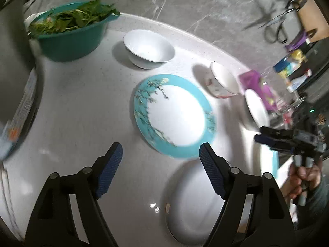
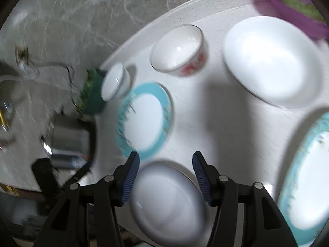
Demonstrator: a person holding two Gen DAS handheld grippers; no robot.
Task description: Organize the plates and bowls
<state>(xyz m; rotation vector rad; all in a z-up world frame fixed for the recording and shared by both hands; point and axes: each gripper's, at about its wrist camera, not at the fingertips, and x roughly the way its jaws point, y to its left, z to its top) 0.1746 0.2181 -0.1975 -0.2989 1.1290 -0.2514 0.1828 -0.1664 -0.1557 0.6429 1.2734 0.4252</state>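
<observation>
Item: left claw [image 1: 160,154]. Jaws wide, nothing between them; it hangs above the tabletop [image 1: 82,107], angled down.
Item: right claw [image 2: 165,167]. Jaws parted, nothing clamped.
Item: teal-rimmed plate [image 1: 174,117]. It lies flat just ahead of your left claw and slightly right of its centre line, its long axis in that view running from upper left to lower right, near rim beside the right fingertip.
Item: plain white dish [image 2: 167,203]. It sits directly under and between your right claw's fingers, probably a shallow plate, though blur leaves that open.
Item: bowls. White bowl [image 1: 149,48] stands beyond the plate, well apart; red-patterned bowl [image 1: 223,81] stands to its right.
Judgement: your left hand is the nearer to the teal-rimmed plate, your right to the plain dish.
View notes: only the left wrist view shows the green basin of leaves [image 1: 72,33] properly. Only the right wrist view shows the wide white bowl [image 2: 271,59] whole, a second teal-rimmed plate [image 2: 306,187], and a purple container [image 2: 292,6].
</observation>
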